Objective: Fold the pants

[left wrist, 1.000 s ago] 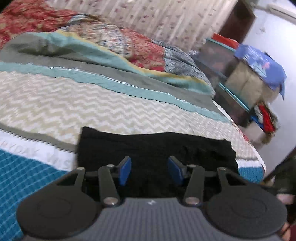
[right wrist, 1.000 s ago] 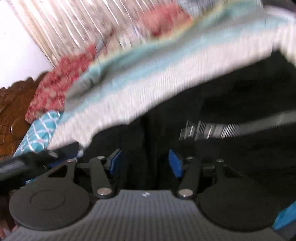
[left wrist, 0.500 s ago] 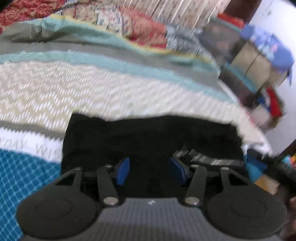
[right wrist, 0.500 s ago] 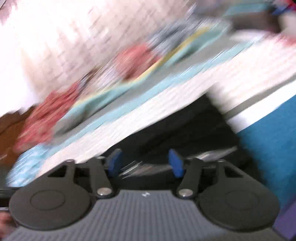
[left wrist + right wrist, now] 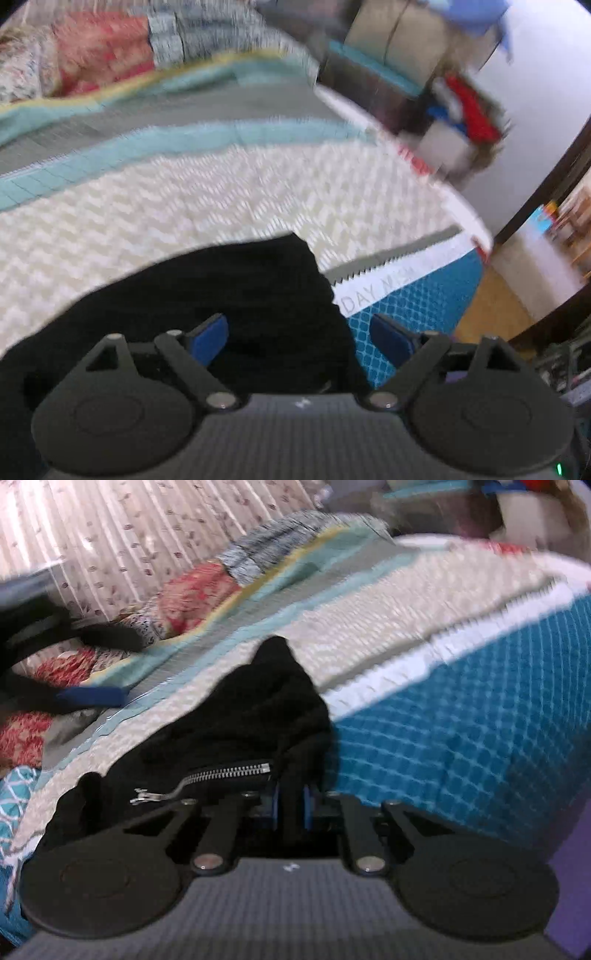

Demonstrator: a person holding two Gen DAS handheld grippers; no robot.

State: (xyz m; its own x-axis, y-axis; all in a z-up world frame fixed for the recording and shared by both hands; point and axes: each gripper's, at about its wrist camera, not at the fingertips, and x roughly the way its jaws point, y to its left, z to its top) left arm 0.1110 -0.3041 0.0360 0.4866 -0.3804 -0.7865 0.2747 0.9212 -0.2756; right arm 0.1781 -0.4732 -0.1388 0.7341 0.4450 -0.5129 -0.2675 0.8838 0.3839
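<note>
- The pants (image 5: 207, 306) are black and lie bunched on the bed (image 5: 207, 199), on its cream zigzag band near the blue grid part of the cover.
- In the right view the pants (image 5: 251, 716) rise in a peak, with a silver zipper (image 5: 221, 773) running across the cloth just in front of the gripper.
- The right gripper (image 5: 291, 808) has its blue pads (image 5: 275, 806) drawn close together, pinching a fold of the black cloth between them at the pants' edge beside the blue grid.
- The left gripper (image 5: 299, 338) has its fingers spread wide, with nothing between them.
- Its left pad (image 5: 208, 338) is over the black cloth; its right pad (image 5: 389, 339) is over the blue grid, so the pants' right edge runs down between the two.
- Whether the left gripper touches the cloth I cannot tell; the view is blurred.
- In the right view the left gripper (image 5: 79, 698) shows at the left edge, dark arms with one blue pad, above the bed.
- A red patterned quilt (image 5: 199, 594) lies at the far side of the bed, with a curtain (image 5: 129, 535) behind it.
</note>
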